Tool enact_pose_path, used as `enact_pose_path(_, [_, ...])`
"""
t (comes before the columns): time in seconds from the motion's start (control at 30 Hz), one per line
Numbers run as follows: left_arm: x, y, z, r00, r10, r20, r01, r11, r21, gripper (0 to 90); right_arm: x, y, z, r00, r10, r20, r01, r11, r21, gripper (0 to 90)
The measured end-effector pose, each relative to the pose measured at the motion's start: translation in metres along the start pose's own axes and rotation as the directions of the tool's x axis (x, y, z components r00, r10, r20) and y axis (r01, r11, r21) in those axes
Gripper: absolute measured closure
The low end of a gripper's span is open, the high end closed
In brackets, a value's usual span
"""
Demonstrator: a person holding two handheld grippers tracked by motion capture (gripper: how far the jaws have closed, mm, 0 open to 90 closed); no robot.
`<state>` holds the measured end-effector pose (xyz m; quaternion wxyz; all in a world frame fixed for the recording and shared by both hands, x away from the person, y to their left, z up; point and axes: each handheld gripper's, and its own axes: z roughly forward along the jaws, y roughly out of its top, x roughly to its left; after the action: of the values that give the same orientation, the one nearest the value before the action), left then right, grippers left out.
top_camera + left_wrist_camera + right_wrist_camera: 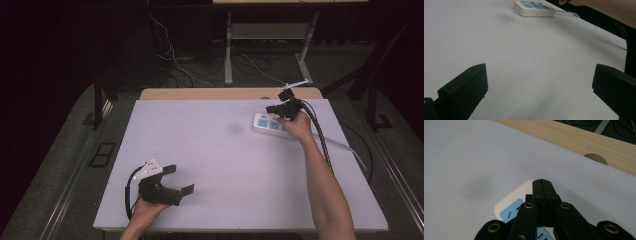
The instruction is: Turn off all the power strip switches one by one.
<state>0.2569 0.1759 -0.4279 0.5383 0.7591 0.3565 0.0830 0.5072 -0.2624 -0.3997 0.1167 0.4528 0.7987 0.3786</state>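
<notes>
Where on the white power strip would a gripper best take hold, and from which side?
Probably across the narrow width of the power strip, coming straight down from above with open jaws. It lies flat on the table, long and slim, so its two long side walls suit the pads. The right gripper above it is shut now.

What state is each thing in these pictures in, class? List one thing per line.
Power strip: flat on the table, sockets up, nothing plugged in where visible.
Right gripper: shut, empty, over the strip.
Left gripper: open, empty.
Table: covered by a white sheet.
</notes>
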Motion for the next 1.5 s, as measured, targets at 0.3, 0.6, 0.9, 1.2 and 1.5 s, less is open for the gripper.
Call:
enact_pose_path(0.3, [-0.004, 0.0, 0.001, 1.0, 0.006, 0.004, -0.006, 1.0, -0.001, 0.0, 0.004, 0.003, -0.032, 0.9993, 0.021, -0.031, -0.022, 0.999, -0.046, 90.0])
enact_pose_path(0.6, [-0.005, 0.0, 0.002, 0.9998, 0.01, 0.016, -0.01, 1.0, 0.001, 0.0, 0.021, -0.004, -0.065, 0.9981, 0.014, -0.06, -0.02, 0.995, -0.093, 89.8])
enact_pose_path(0.9, [-0.006, 0.001, 0.002, 0.9998, 0.011, 0.018, -0.01, 0.9999, -0.005, 0.0, 0.036, -0.026, -0.094, 0.9948, 0.055, -0.085, -0.066, 0.989, -0.129, 65.5])
enact_pose_path(1.2, [-0.006, 0.001, 0.003, 0.9998, 0.015, 0.015, -0.015, 0.9999, -0.004, 0.0, 0.051, -0.059, -0.12, 0.9866, 0.077, -0.144, -0.106, 0.973, -0.207, 9.1])
enact_pose_path(1.5, [-0.006, 0.001, 0.003, 0.9998, 0.014, 0.014, -0.014, 0.9999, -0.005, 0.0, 0.07, -0.09, -0.139, 0.9757, 0.058, -0.211, -0.105, 0.97, -0.22, 0.5])
